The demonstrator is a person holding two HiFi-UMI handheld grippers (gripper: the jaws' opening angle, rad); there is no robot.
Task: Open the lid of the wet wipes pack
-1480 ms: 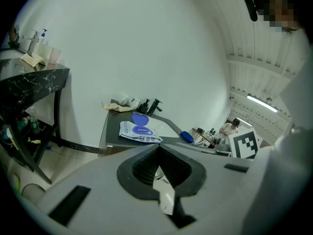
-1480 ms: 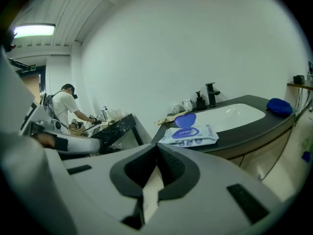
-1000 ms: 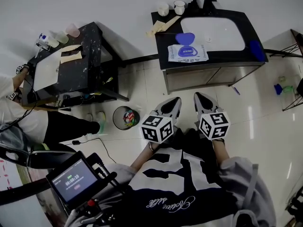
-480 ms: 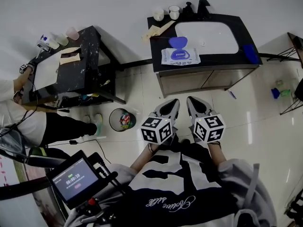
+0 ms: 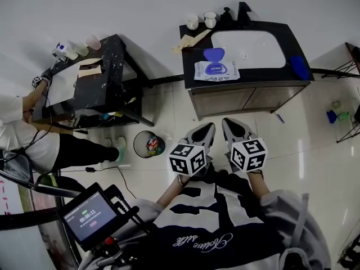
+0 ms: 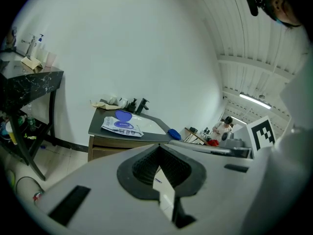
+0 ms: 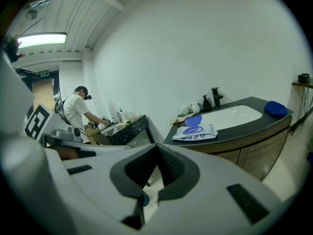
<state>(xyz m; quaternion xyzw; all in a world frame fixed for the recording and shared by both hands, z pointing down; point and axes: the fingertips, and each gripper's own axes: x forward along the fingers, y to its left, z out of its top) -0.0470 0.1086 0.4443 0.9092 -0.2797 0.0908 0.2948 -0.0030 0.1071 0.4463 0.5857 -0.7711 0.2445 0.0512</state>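
Both tools are pulled in close to the person's chest, and neither carries anything. The left gripper (image 5: 206,129) has its jaws pressed together on nothing, and the right gripper (image 5: 232,126) just beside it is likewise closed and empty, the two pointing side by side toward twelve o'clock. Straight out along that line, well apart from them across bare tiled floor, stands the dark vanity counter (image 5: 264,73). The wet wipes pack (image 5: 216,72) lies flat on it, just to the left of the white basin (image 5: 253,46). Its blue lid (image 5: 214,54) looks to me already swung up and back, resting at the pack's far edge (so the job may be as good as done, though from here I cannot see the opening itself). The pack should be light and soft, a slick film pouch that will slide or buckle if pushed; only the lid and its frame are likely stiff plastic. I would pin the pouch gently near its middle with one tool and take the lid by its free lip with the other. A blue cloth (image 5: 299,67) sits at one o'clock on the counter's end, with cups (image 5: 192,21) and a black tap (image 5: 243,11) at the back. A waste bin (image 5: 148,144) stands at nine o'clock, and another person (image 5: 22,134) works at a second table (image 5: 107,77) at ten.
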